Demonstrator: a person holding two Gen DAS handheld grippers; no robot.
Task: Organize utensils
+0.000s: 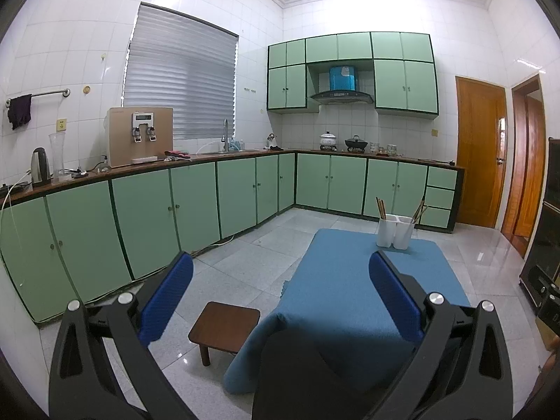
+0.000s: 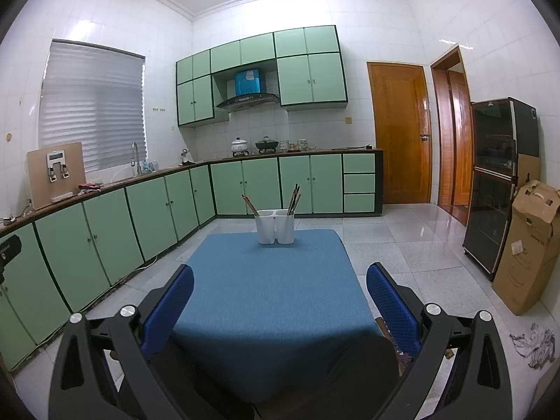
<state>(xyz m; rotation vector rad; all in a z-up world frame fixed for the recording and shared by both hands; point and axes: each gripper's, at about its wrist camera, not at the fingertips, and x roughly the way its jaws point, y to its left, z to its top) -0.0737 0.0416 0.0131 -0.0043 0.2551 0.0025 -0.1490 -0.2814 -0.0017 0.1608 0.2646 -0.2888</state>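
Blue-clothed table, white utensil holder, wooden stool beside.

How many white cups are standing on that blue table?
2. The left cup and right cup stand side by side, touching, at the far end of the blue table, each holding chopsticks.

Wooden stool, cardboard box, green cabinets

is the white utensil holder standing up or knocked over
Upright: the holder stands on the blue table, chopsticks poking from its top.
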